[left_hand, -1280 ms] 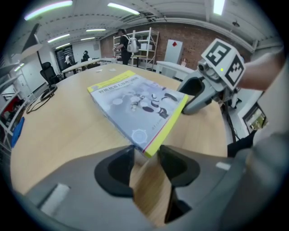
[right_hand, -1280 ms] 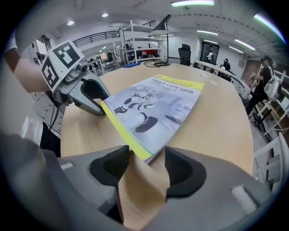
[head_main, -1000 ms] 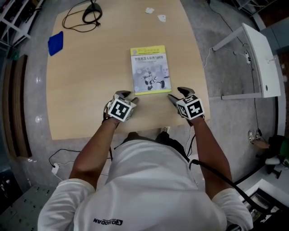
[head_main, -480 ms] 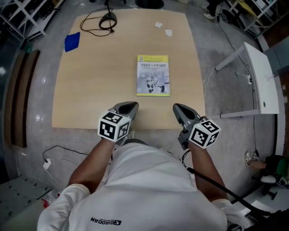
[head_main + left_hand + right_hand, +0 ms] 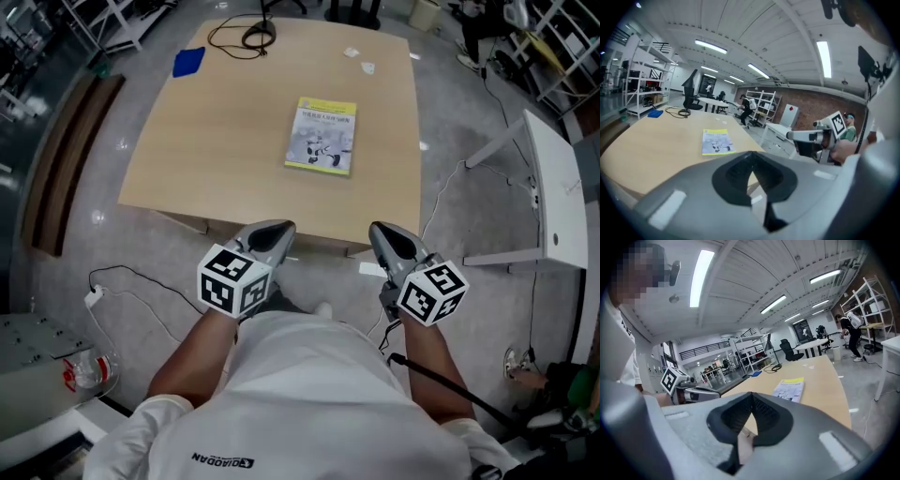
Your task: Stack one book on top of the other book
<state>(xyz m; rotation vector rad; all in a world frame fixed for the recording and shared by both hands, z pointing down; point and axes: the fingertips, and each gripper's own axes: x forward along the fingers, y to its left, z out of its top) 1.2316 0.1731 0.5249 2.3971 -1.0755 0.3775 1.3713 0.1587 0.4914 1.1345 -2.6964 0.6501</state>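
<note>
Now both grippers hang short of the table's (image 5: 234, 122) near edge, over the floor. The left gripper (image 5: 272, 231) and right gripper (image 5: 382, 233) each have their jaws pressed together on nothing, whereas a second ago they stood spread at the book's near corners. The book (image 5: 324, 136) lies flat toward the table's middle, well apart from both. Only one cover shows, and I cannot tell whether a second book lies beneath. By my judgement the stacking is finished and the hands are retreating. Near the far left corner lie a blue cloth (image 5: 188, 62) and a cable (image 5: 246, 37).
</note>
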